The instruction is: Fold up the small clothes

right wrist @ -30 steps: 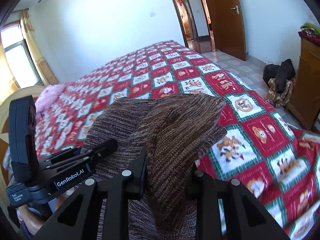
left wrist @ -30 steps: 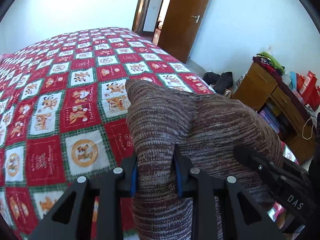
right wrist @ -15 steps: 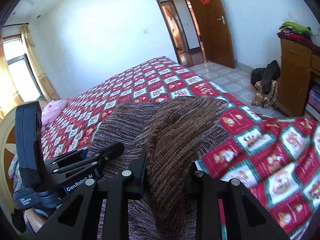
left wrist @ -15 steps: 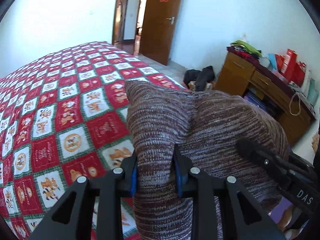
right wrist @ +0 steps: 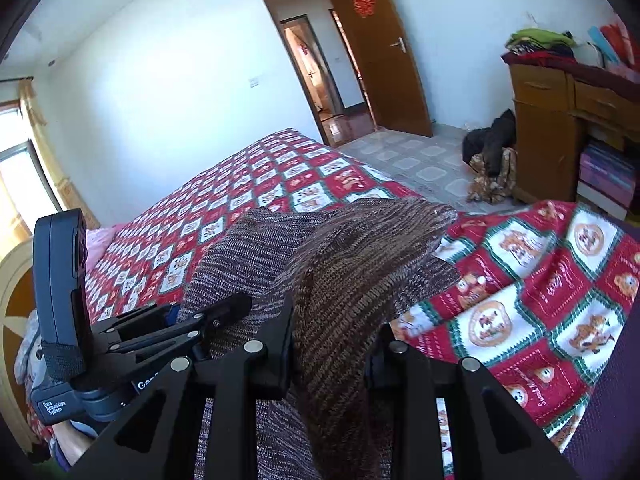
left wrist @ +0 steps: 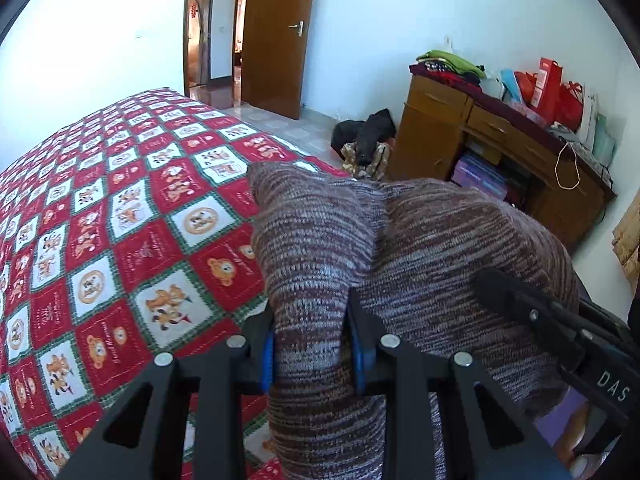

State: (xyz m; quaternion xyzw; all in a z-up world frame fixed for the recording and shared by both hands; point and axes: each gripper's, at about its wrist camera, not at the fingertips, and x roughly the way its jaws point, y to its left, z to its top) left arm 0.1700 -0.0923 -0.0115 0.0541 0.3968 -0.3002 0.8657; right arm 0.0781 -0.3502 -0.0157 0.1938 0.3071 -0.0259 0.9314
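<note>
Holding a brown knit garment (left wrist: 420, 240) up over the bed (left wrist: 120, 208), both grippers have their jaws clamped on bunched folds of it. The left gripper (left wrist: 310, 344) pinches a thick roll at bottom centre of its view; the right gripper (right wrist: 332, 344) does the same in its own view, and each tool shows at the edge of the other's frame. The garment fills the lower middle of both views, lifted above the quilt, with one end reaching toward the frame centre.

By its look the knit is soft, light and limp: it drapes and bulges over the jaws, so it should sag wherever unsupported and stretch if pulled hard. The coarse weave likely grips well against the pads. Corners or a hem edge would be better holds than the bunched middle, since a fold needs flat, matched edges.

What kind of garment it is cannot be told; sleeves, neck and hems are hidden in the bundle. Its lower part runs off the bottom of both frames, and whether any of it touches the bed is unclear.
</note>
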